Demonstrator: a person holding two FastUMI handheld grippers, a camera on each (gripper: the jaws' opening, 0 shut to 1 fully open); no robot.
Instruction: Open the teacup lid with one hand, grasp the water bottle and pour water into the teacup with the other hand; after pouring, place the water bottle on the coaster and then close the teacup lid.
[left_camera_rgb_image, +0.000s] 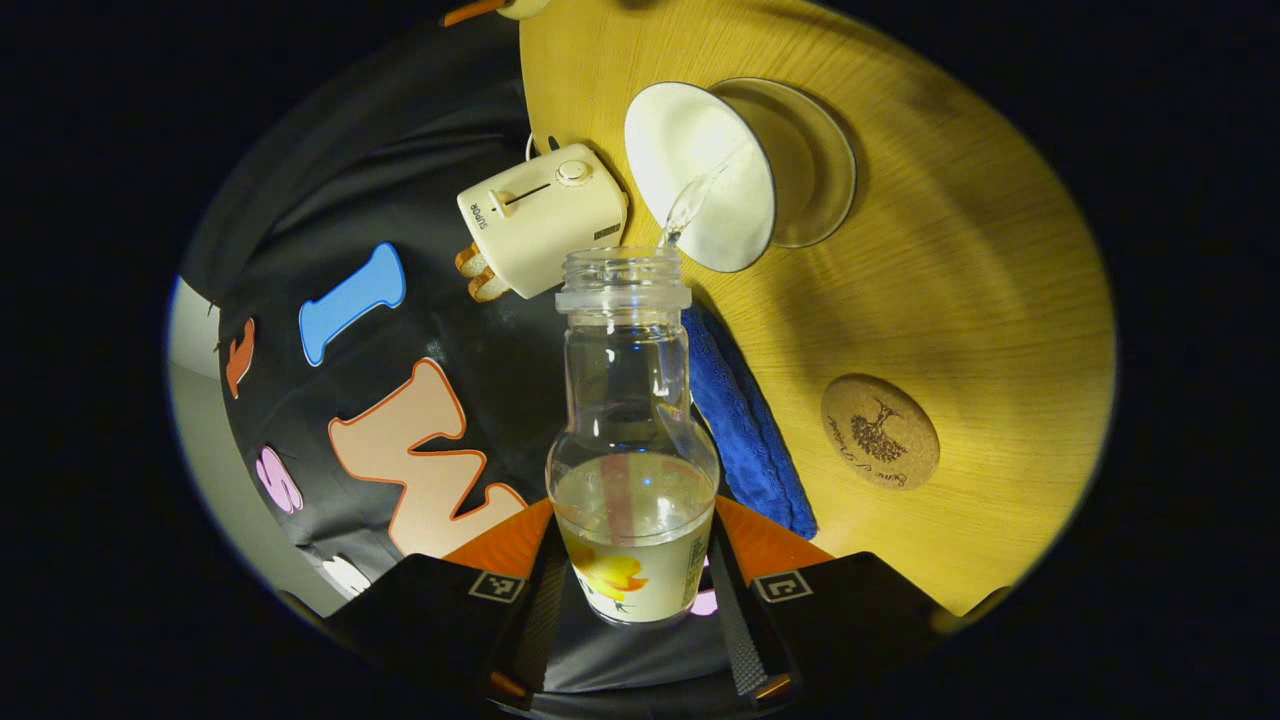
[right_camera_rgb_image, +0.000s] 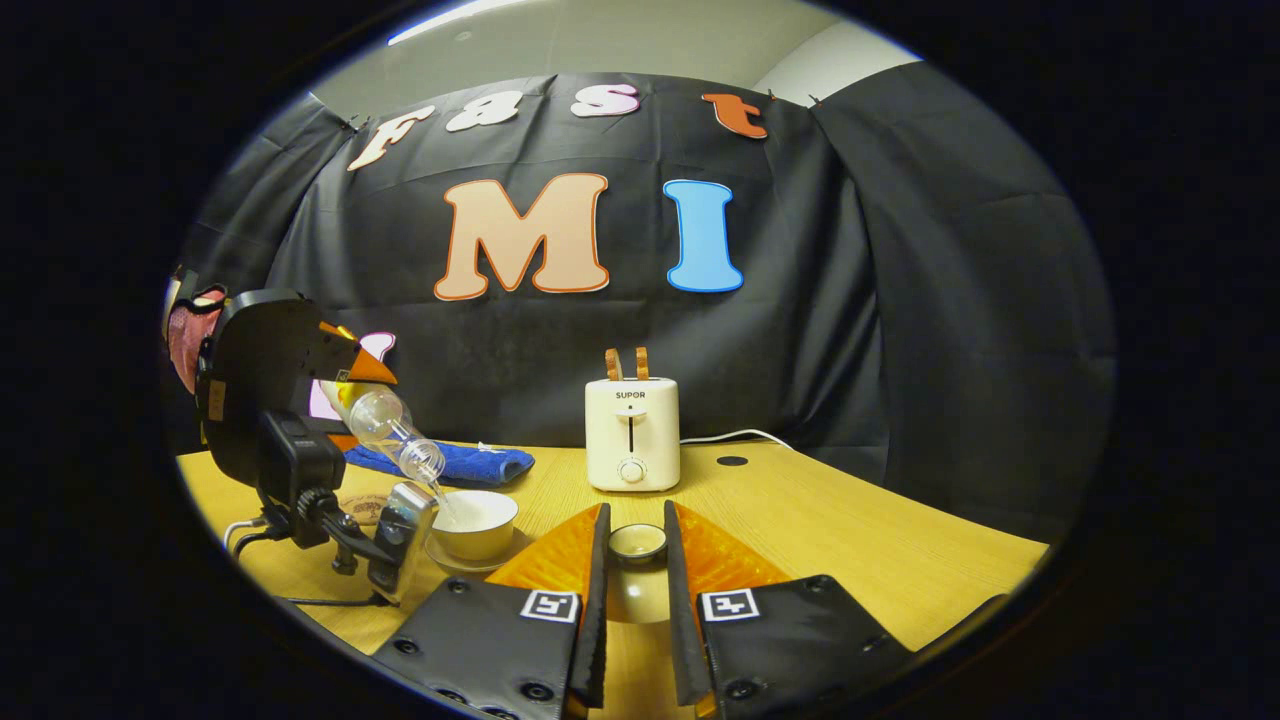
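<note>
Bottle (left_camera_rgb_image: 632, 440) tilted over teacup (left_camera_rgb_image: 705, 175), clamped in L gripper (left_camera_rgb_image: 632, 590); R gripper (right_camera_rgb_image: 636, 570) pinching lid (right_camera_rgb_image: 637, 541).

Left tongs (left_camera_rgb_image: 632, 585) tilted, clamped; right tongs (right_camera_rgb_image: 636, 545) level, clamped.

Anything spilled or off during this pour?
Nothing stands out. The water bottle, tilted in the left gripper, streams into the teacup, no puddle on the table; the right gripper holds the lid.
</note>
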